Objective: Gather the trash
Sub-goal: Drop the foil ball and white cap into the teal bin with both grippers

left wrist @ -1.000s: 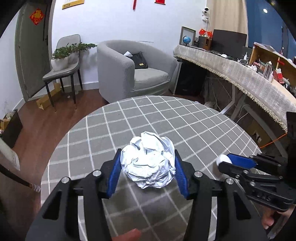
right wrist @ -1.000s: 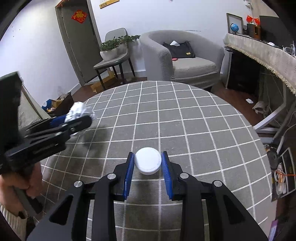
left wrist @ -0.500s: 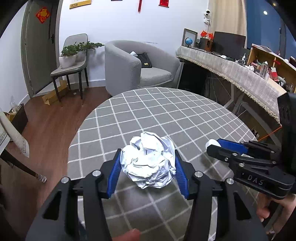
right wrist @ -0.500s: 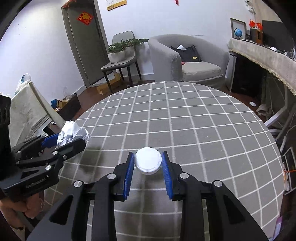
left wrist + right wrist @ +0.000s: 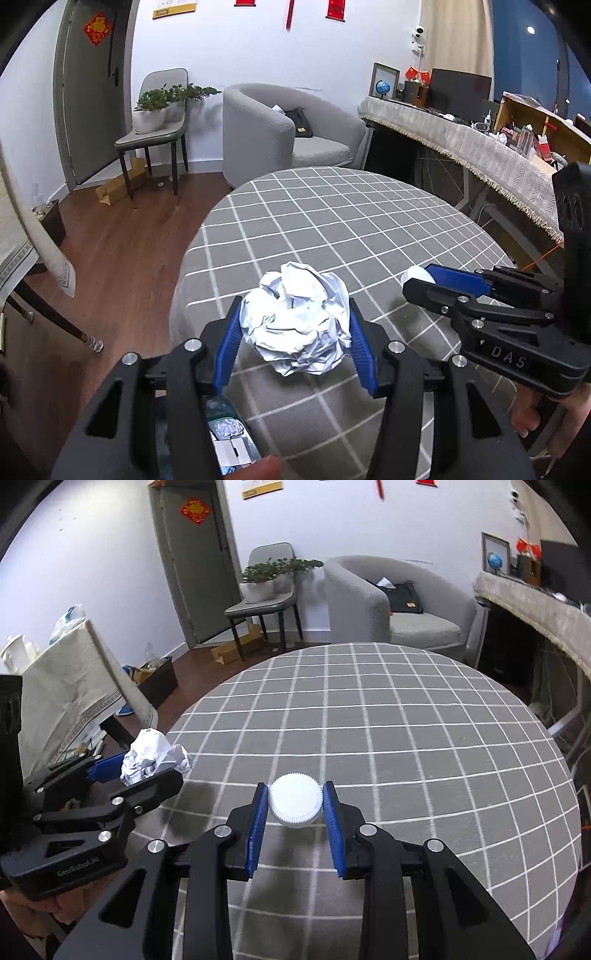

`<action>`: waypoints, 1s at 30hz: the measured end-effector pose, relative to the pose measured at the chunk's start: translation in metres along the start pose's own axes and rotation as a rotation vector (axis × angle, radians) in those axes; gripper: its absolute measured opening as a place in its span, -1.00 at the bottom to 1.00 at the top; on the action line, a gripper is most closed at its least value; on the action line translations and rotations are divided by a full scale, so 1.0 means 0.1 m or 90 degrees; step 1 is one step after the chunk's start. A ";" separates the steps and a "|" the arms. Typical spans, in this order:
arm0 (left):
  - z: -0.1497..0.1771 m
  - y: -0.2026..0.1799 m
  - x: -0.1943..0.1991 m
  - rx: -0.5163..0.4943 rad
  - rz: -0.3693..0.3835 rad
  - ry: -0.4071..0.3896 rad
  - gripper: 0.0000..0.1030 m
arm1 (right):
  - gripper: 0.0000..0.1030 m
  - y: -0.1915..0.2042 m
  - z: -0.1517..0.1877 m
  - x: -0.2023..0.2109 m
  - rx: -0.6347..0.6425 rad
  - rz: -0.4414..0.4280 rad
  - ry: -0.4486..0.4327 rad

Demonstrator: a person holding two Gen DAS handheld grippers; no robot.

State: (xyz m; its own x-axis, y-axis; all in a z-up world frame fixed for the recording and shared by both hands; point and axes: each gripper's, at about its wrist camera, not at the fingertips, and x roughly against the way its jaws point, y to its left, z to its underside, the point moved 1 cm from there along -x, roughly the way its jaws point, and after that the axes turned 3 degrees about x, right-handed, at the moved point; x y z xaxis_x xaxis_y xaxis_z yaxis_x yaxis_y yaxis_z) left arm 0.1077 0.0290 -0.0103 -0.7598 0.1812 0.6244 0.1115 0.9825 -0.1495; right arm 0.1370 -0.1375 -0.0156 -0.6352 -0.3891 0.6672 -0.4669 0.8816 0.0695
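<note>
Two grippers, both loaded. Left gripper (image 5: 293,334) clamped on a paper ball (image 5: 295,321), blue pads (image 5: 227,345) pressed into both sides, jaws held partway apart by the wad; ball carried over the near rim of the table (image 5: 332,221). Right gripper (image 5: 294,806) closed tight on a white ribbed cap (image 5: 294,805), pads touching its edge at 3 and 9 o'clock, cap clear of the checked cloth, above the table (image 5: 406,738).

Seen only from the left wrist: at 6 o'clock, below the jaws, a bin (image 5: 229,439) holding crumpled paper and a white box, with a fingertip (image 5: 258,470) at the bottom edge; at 3 o'clock the right gripper (image 5: 419,280) side-on, only a sliver of the cap visible at its tip; a hand (image 5: 528,421) under it; at 2 o'clock a long counter (image 5: 461,144) with a fringed cloth.

Seen only from the right wrist: the full round face of the cap; at 9 o'clock the left gripper (image 5: 147,762) with the ball (image 5: 153,757) from the side; beyond it, at 10 o'clock, a cloth-draped table (image 5: 74,686).

In both: armchair (image 5: 280,133), chair with plant (image 5: 155,122), door (image 5: 88,96).
</note>
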 end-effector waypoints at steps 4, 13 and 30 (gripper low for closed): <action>0.06 0.15 0.10 0.001 -0.008 -0.009 0.08 | -0.41 0.18 0.01 0.02 0.013 -0.023 -0.007; 0.21 0.58 0.31 0.020 -0.051 -0.012 0.08 | -0.40 0.59 0.06 0.07 0.042 -0.052 -0.030; 0.75 1.27 0.18 0.062 -0.093 0.142 0.11 | -0.40 1.33 0.06 0.05 0.077 -0.115 -0.044</action>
State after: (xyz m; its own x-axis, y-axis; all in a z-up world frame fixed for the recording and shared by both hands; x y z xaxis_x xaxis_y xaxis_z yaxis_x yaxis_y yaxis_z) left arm 0.0600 0.1540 -0.0760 -0.6028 0.0537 0.7961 -0.0590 0.9920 -0.1115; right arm 0.0681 -0.0242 -0.0072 -0.5732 -0.5586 0.5995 -0.6447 0.7590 0.0907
